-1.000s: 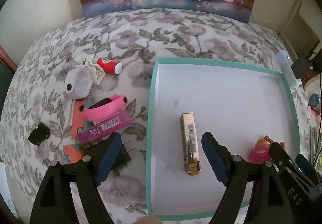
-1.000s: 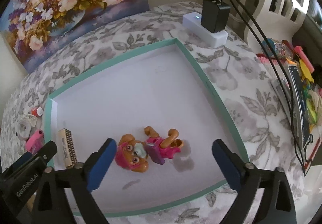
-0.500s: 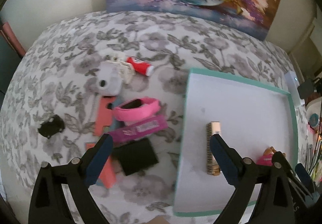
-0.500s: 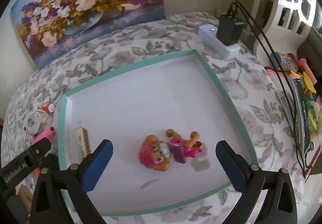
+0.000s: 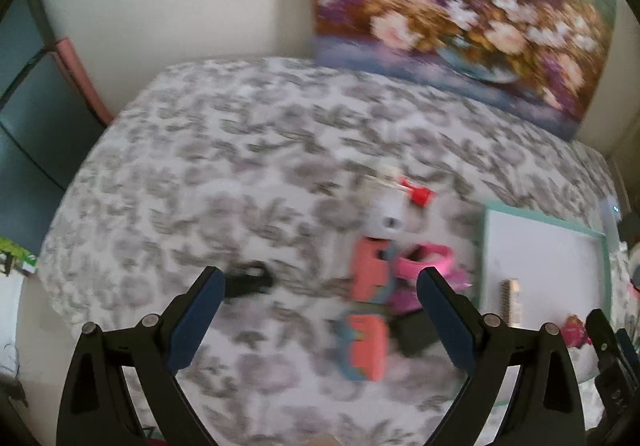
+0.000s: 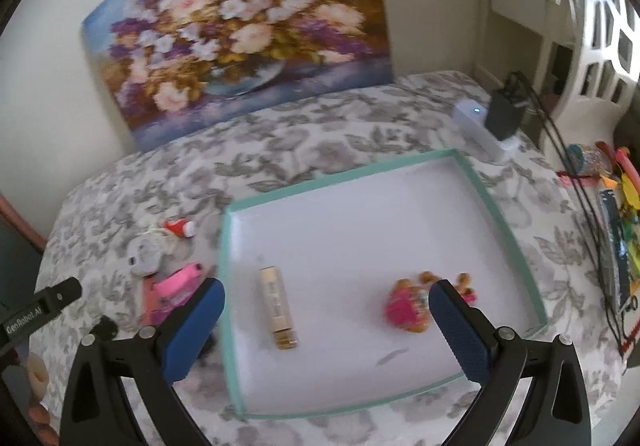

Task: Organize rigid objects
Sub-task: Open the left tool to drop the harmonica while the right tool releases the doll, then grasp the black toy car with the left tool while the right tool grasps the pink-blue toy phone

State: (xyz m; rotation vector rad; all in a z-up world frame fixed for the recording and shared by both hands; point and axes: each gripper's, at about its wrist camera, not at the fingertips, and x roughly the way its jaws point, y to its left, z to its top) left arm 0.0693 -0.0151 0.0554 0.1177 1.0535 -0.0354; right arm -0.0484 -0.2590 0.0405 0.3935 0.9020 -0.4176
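While both sets of jaws stand wide and hold nothing, we see our left gripper (image 5: 320, 310) hanging over the flowered tablecloth (image 5: 224, 173) and our right gripper (image 6: 326, 320) over the tray (image 6: 500, 213). Between the right jaws lies a gold harmonica (image 6: 278, 308) flat on the tray floor, and a pink toy dog (image 6: 408, 308) lies beside it, partly hidden behind the right finger pad. Motion blur smears the left view. We can still make out a small black object (image 5: 250, 280) just by the left pad, and toward the right pad a heap of coral foam pieces (image 5: 368, 310), a pink band (image 5: 426, 262), something white (image 5: 386, 219) and a red-capped piece (image 5: 418, 195), all on the cloth just left of the tray. Their edges run together, so we cannot tell which ones touch. A flower painting (image 6: 240, 45) leans against the wall behind.
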